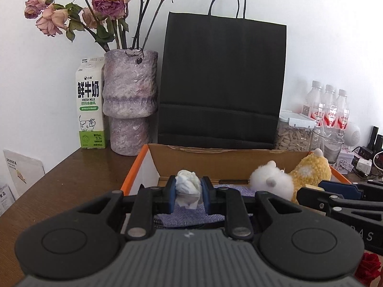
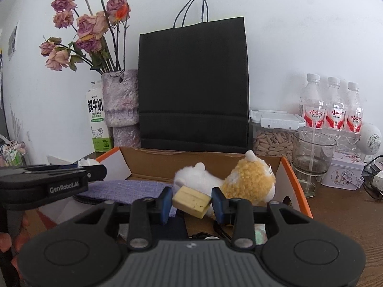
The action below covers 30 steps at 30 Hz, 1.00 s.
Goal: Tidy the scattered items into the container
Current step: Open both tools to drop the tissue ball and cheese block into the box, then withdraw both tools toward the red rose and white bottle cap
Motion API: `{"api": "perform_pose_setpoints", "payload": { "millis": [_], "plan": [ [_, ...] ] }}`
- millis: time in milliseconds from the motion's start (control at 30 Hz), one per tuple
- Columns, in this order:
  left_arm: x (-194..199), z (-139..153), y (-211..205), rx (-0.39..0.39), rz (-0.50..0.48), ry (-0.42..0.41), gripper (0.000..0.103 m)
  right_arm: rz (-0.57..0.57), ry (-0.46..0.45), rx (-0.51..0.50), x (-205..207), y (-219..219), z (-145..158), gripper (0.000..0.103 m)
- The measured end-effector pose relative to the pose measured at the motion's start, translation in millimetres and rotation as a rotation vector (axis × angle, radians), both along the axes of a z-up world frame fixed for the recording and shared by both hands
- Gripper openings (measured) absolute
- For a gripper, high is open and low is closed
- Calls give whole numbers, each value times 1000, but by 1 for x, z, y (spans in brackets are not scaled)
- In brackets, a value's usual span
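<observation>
Gripping: left tool (image 1: 189,195) one tissue wad (image 1: 188,190), right tool (image 2: 192,204) one yellow block (image 2: 191,201); three bottles (image 2: 334,106).

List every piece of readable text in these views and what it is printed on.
"鲜牛奶" and "FRESH MILK": milk carton
"GenRobot.AI": left gripper
"娃哈哈": water bottles
"食品": paper at the left edge
Smaller print on carton, bottles and tin: too small to read.
</observation>
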<state>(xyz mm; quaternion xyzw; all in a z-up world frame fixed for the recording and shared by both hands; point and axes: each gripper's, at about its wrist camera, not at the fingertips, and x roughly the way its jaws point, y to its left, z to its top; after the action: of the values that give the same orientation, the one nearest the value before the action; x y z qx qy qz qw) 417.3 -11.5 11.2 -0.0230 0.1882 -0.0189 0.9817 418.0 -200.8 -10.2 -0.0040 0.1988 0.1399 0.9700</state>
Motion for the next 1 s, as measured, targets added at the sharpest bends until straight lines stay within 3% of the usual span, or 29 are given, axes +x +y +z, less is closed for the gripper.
{"api": "perform_pose_setpoints", "payload": {
  "millis": [233, 300, 333, 367, 400, 433, 467, 500, 667, 833, 1000],
  "plan": [
    [1, -5, -1, 3, -10, 16, 26, -9, 15, -22, 1, 1, -6, 34],
    [1, -7, 0, -1, -12, 21, 39, -2, 18, -36, 0, 2, -7, 39],
    [0, -7, 0, -4, -12, 16, 52, 1, 18, -41, -1, 3, -8, 55],
    [-1, -6, 1, -5, -8, 6, 66, 2, 15, -42, -2, 4, -8, 82],
    [-4, -5, 1, -5, -3, -10, 72, 0, 10, -46, -3, 5, -8, 95],
    [-7, -3, 1, -4, -1, -33, 83, -8, -3, -53, -4, 6, -8, 103],
    [-10, -1, 1, -5, 0, -57, 96, -13, -17, -59, -6, 6, -8, 103],
    [-14, 0, 0, -4, 7, -83, 103, -15, -23, -63, -7, 7, -7, 103],
    [-28, 6, -5, 3, -6, -173, 103, -36, -24, -49, -8, 4, -7, 103],
    [-30, 4, -7, 2, 0, -173, 103, -55, -27, -36, -8, 0, -7, 103],
    [-36, 3, 4, -58, 16, -183, 103, -67, -52, -43, -16, -3, -4, 103]
  ]
}}
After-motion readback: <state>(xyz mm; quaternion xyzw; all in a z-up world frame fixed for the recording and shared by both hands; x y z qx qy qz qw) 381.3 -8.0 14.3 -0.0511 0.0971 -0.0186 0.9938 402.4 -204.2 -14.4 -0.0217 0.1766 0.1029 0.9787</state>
